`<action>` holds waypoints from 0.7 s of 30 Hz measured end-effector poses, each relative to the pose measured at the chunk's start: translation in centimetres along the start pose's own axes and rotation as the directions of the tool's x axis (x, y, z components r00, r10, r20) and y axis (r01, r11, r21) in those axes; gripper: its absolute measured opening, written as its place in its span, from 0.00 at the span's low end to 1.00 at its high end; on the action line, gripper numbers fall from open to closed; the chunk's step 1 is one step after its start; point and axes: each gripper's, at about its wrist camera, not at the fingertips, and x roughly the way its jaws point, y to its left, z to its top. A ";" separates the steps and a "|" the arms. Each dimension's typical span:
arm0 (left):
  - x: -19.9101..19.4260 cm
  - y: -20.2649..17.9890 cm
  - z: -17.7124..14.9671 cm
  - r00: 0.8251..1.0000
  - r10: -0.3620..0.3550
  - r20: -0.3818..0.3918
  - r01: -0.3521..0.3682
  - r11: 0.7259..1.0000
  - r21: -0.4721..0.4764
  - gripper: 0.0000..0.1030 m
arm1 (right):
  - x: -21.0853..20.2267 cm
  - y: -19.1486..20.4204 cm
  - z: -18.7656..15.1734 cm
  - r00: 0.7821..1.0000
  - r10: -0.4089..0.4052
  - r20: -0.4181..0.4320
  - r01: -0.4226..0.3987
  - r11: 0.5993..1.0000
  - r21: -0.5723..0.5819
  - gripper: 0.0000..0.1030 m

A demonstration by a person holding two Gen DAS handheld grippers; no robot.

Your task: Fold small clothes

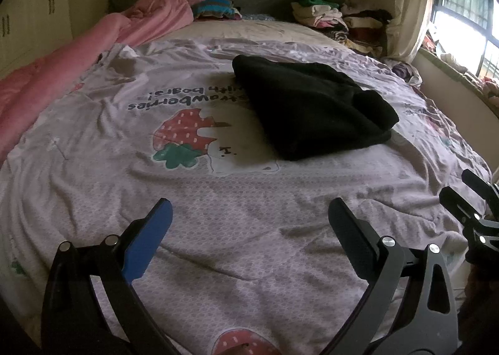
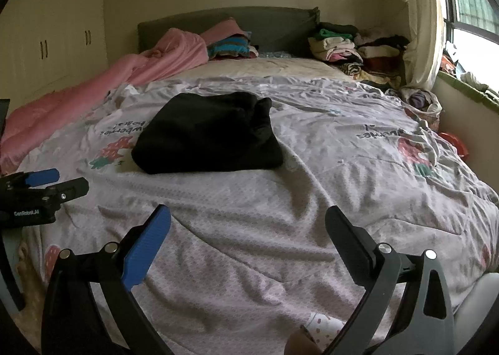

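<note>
1. A black garment point(image 1: 312, 105) lies folded into a compact bundle on the lilac strawberry-print quilt point(image 1: 218, 214) that covers the bed — this bundle serves as the landmark.
2. The left gripper point(image 1: 249, 214) hovers over the quilt on the near side of the black garment, well apart from it, fingers spread wide and holding nothing.
3. The right gripper point(image 2: 248, 221) also hangs on the near side of the black garment, clear of it, fingers wide and empty.
4. Beyond the black garment, by the headboard point(image 2: 274, 24), sits a stack of folded clothes point(image 2: 352, 49) — toward the window.
5. A rumpled pink blanket point(image 1: 93, 52) lies beyond and to the left of the black garment.
</note>
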 end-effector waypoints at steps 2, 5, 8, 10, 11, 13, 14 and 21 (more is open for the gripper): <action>0.0 0.0 0.0 1.000 -0.002 0.000 0.002 1.000 0.000 0.91 | 0.1 0.1 0.0 1.000 -0.002 0.001 0.002 1.000 -0.002 0.96; 0.0 0.0 0.0 1.000 0.000 0.000 0.000 1.000 0.000 0.91 | 0.1 0.2 0.0 1.000 -0.002 -0.001 0.002 1.000 -0.005 0.96; 0.0 0.0 0.0 1.000 -0.001 0.000 0.001 1.000 0.000 0.91 | 0.1 0.3 0.0 1.000 0.000 -0.002 0.000 1.000 -0.004 0.96; 0.0 0.0 0.0 1.000 0.001 0.000 -0.001 1.000 0.000 0.91 | 0.1 0.4 0.0 1.000 0.001 -0.002 -0.001 1.000 -0.005 0.96; 0.0 0.0 0.0 1.000 0.000 -0.001 0.000 1.000 0.000 0.91 | 0.1 0.4 0.0 1.000 0.000 -0.003 0.000 1.000 -0.004 0.96; 0.0 0.0 0.0 1.000 0.000 0.000 0.000 1.000 0.001 0.91 | 0.1 0.4 0.0 1.000 0.001 -0.002 -0.001 1.000 -0.004 0.96; 0.0 0.0 0.0 1.000 0.002 0.000 -0.002 1.000 0.001 0.91 | 0.2 0.4 0.0 1.000 0.001 -0.001 -0.001 1.000 -0.004 0.96; -0.1 0.2 0.1 1.000 0.008 0.001 -0.008 1.000 0.002 0.91 | 0.2 0.4 0.0 1.000 -0.003 0.000 0.003 1.000 -0.004 0.96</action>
